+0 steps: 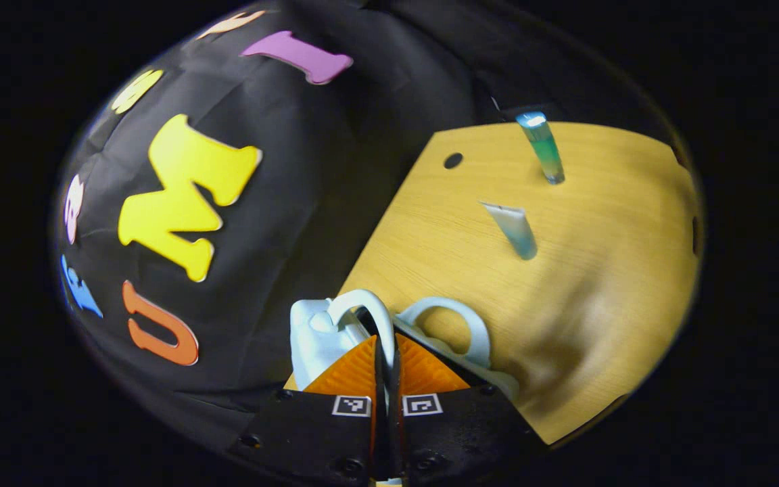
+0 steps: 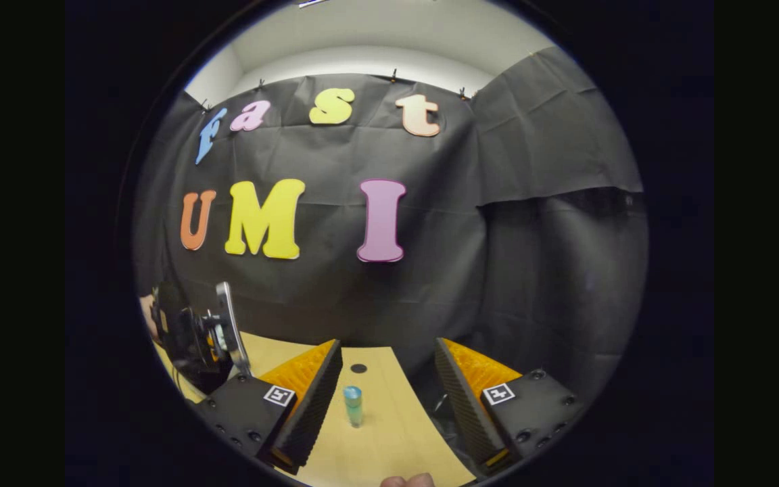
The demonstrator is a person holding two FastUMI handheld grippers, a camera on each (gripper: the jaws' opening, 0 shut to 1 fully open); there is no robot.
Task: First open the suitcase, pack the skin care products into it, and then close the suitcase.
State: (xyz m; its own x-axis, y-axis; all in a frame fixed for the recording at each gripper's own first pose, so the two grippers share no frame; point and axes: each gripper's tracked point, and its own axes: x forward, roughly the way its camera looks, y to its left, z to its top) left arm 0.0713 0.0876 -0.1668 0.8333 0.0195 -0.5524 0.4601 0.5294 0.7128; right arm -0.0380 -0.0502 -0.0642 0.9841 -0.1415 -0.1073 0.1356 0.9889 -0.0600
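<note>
Black cloth backs a pale wood-grain laminate worktop (image 1: 585, 297), smooth and matte, with a small dark round hole near its far edge. At the bottom centre of the left gripper view, the left tool (image 1: 385, 362) is pinched nearly closed on the thin, pale blue, glossy plastic loop handle (image 1: 369, 308) of the small light-blue hard-shell suitcase (image 1: 315, 338), whose moulded body sits just left of the ribbed pads; a second loop handle (image 1: 457, 325) lies just right of them, which suggests the two halves are parted or parting. The step in hand looks like opening the case: I judge it best to keep the grip square on that slim loop, since rigid, slick plastic can twist out of the pads, and to swing the half in an arc about its hinge rather than drag the light case along the worktop. Two skin care products stand upright well beyond: a pale blue-white squeeze tube (image 1: 514, 230) with a flat crimped top, and a translucent green-blue tube (image 1: 544, 149) farther back. In the right gripper view the right tool (image 2: 388, 392) hangs wide open, holding nothing, with the green-blue tube (image 2: 353, 404) between its fingers farther off.
</note>
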